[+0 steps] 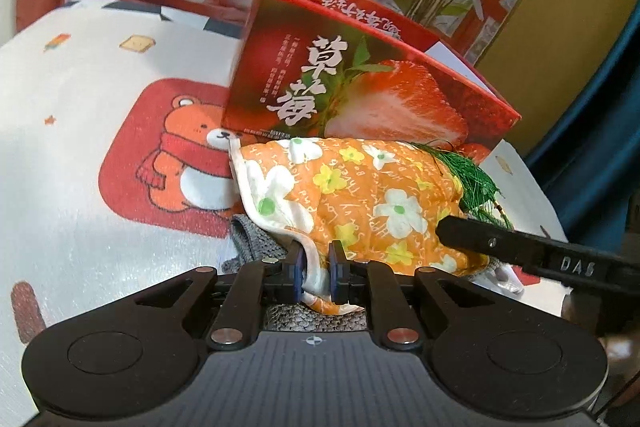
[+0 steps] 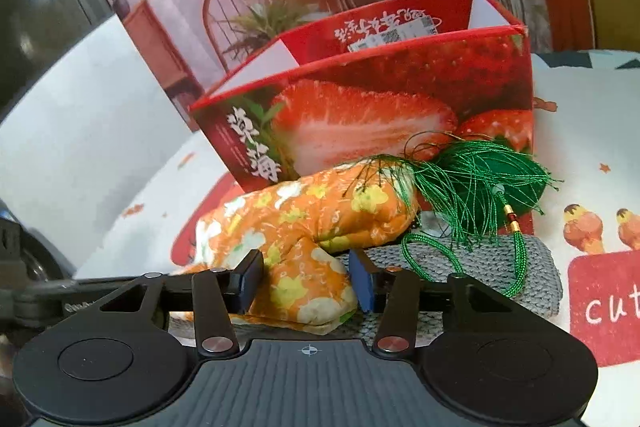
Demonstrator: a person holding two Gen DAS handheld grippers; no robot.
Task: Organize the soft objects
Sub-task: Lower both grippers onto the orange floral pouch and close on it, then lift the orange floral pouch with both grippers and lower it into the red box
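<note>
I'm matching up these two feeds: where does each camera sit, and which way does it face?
Left wrist: on the left hand-held gripper, facing the orange floral cloth before the strawberry box; the right one's finger crosses in.
Right wrist: on the right hand-held gripper, facing the cloth's green-tassel end.
Shared: cloth, box, grey knit.

Right tongs point(image 2: 306, 281) sit low over the worktop point(image 2: 576, 131), blue pads either side of a bunched corner of the orange floral cloth point(image 2: 296, 223); the left pad point(image 2: 248, 285) touches the fabric, the right pad point(image 2: 362, 283) is just beside it; the cloth lies on a grey knitted piece point(image 2: 480, 267); a green tassel point(image 2: 480, 183) spills over both, its cord looping down; behind stands the open red strawberry box point(image 2: 400, 99), upright, on the cartoon-print covering.
</note>
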